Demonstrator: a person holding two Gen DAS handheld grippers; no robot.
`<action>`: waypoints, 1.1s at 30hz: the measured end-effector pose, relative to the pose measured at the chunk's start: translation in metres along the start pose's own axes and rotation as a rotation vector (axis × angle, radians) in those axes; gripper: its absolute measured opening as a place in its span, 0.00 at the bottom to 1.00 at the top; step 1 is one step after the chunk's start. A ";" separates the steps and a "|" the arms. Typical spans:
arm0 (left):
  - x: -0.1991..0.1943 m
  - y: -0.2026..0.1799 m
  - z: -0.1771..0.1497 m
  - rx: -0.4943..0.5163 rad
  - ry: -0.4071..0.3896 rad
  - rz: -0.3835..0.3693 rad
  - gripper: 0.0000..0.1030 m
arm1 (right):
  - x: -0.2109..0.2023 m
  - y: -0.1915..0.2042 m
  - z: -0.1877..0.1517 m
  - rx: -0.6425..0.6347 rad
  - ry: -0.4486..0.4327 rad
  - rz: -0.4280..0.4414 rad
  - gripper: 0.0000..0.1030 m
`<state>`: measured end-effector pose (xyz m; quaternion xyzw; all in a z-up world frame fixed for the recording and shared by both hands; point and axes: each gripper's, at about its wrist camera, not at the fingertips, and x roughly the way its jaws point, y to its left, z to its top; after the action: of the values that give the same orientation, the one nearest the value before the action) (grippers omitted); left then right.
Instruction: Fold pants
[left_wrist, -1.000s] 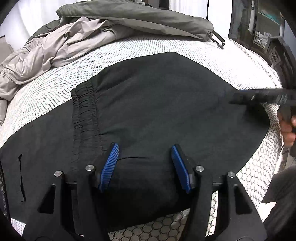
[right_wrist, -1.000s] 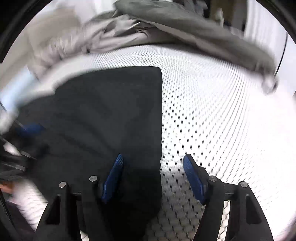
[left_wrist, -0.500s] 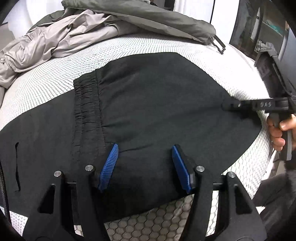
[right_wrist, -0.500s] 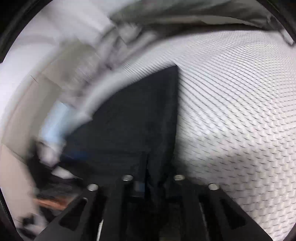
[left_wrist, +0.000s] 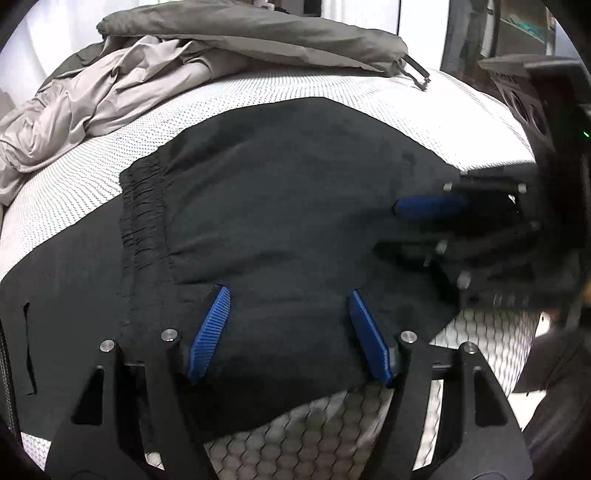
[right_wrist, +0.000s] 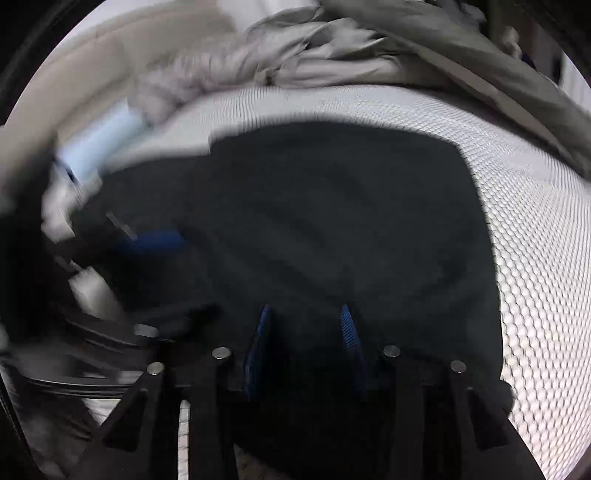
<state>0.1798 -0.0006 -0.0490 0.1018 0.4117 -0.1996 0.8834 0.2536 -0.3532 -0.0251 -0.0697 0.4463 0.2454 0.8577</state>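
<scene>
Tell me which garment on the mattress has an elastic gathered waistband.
The black pants, spread flat near both grippers; the ruched waistband shows at their left. The beige and grey garments lie crumpled at the far edge.

The pants (left_wrist: 295, 206) lie flat on the bed (left_wrist: 461, 122), folded over themselves, with the waistband (left_wrist: 142, 221) toward the left in the left wrist view. Behind them, along the far edge of the bed, lies a heap of other clothes (left_wrist: 129, 85). The left tool (left_wrist: 288, 325) sits over the near edge of the pants, jaws apart. The right tool (right_wrist: 306, 332) is over the right end of the pants, its jaws apart too, and shows at the right of the left wrist view (left_wrist: 436, 221).
</scene>
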 end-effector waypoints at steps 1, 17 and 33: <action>-0.004 0.003 -0.004 -0.006 0.007 -0.003 0.63 | -0.004 -0.004 -0.002 -0.004 0.006 -0.027 0.39; -0.020 0.014 -0.028 -0.087 -0.002 0.021 0.67 | -0.010 -0.138 -0.074 0.731 -0.004 0.481 0.12; -0.139 0.107 -0.100 -0.545 -0.148 0.108 0.77 | -0.069 -0.151 -0.068 0.617 -0.112 0.206 0.42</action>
<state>0.0776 0.1675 -0.0046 -0.1324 0.3784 -0.0414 0.9152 0.2438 -0.5321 -0.0250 0.2525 0.4564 0.1877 0.8323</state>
